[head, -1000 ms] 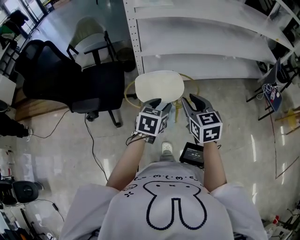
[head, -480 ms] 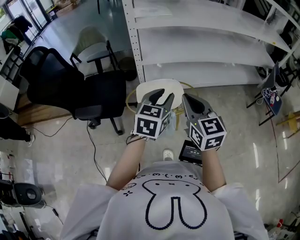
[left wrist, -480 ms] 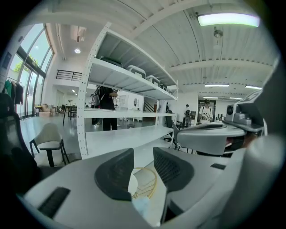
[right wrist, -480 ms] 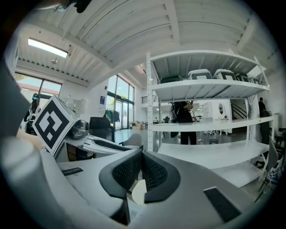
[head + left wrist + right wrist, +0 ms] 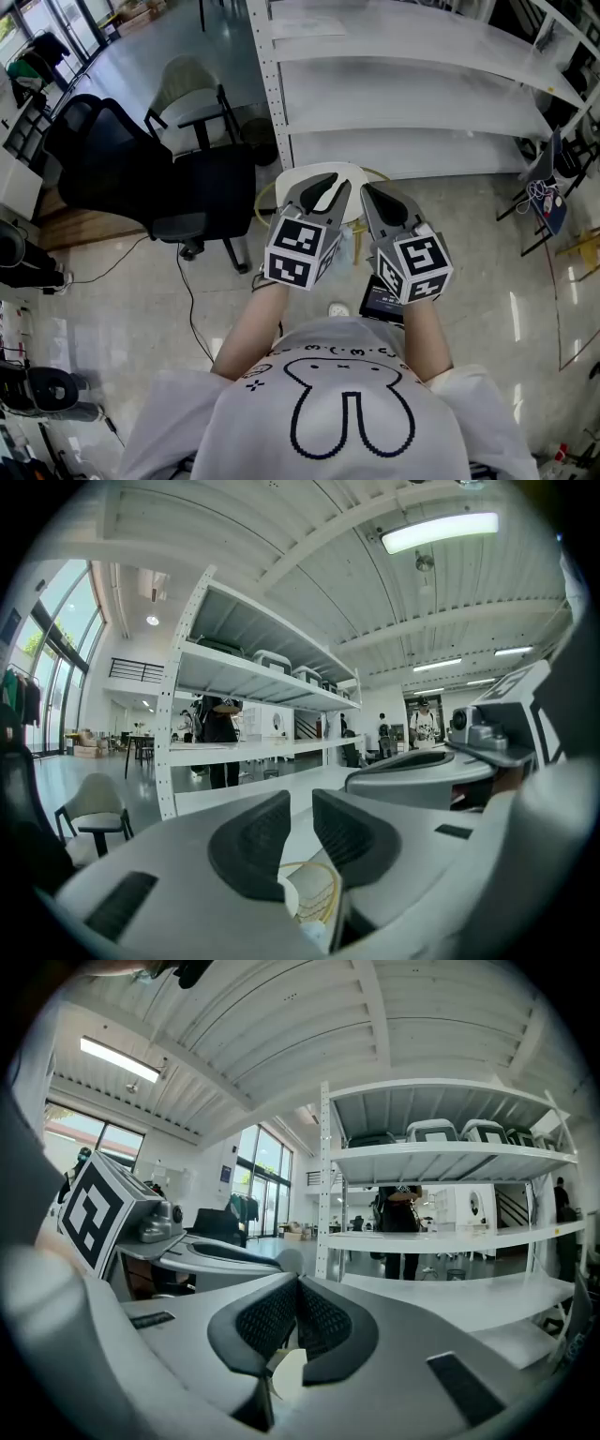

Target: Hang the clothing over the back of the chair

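The right gripper (image 5: 297, 1282) is pinched shut with nothing seen in it; the left gripper (image 5: 302, 795), its jaws just now closing, shows a narrow empty gap. A pale scrap (image 5: 347, 246) between them may be the clothing, though I cannot tell. Ungripped, it would never reach the black chair (image 5: 202, 187) farther left.

- Bright, even lighting is seen throughout; daylight is admitted through windows (image 5: 42, 682) at the left edge of the left gripper view.
- A ceiling light (image 5: 439, 532) is blown out at upper right.
- Glare streaks are seen on the floor (image 5: 514, 309) in the head view.
- Both gripper views are bent by fisheye, with blacked-out corners and a soft near foreground.
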{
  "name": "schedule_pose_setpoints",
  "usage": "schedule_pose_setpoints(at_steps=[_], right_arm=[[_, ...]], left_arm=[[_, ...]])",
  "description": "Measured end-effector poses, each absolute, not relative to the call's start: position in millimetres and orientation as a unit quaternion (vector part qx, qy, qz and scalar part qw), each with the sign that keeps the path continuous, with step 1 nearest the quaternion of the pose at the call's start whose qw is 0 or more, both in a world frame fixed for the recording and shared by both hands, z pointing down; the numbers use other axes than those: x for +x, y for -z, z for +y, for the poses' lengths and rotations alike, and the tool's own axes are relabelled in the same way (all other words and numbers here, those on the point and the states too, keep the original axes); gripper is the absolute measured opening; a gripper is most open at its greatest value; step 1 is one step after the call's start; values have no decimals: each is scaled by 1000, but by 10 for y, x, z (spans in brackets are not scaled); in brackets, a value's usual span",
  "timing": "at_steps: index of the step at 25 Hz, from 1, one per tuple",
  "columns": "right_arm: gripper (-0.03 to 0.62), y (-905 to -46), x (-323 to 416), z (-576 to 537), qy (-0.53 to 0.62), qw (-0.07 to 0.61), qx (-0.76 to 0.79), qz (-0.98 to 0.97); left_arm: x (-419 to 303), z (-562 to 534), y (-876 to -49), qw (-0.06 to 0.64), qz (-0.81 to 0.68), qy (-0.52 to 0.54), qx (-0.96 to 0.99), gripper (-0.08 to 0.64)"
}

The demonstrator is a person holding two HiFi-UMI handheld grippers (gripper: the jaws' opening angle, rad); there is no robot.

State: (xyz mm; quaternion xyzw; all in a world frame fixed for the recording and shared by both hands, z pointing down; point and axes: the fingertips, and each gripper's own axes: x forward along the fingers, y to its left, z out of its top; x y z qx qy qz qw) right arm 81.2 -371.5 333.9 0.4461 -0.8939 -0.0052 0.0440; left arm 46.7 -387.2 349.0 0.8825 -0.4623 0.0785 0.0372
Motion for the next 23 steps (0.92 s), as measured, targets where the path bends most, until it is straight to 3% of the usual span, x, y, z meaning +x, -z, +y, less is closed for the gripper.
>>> schedule_pose_setpoints(at_steps=[9, 23], right_arm=[[-9, -3260, 753, -3835, 24, 49, 441, -896], [-9, -3245, 629, -3935, 31, 61, 413, -908]], left_arm=[[370, -3980, -3360, 14, -482, -62, 874, 25], [335, -4063, -3295, 7, -489, -49, 871, 25]])
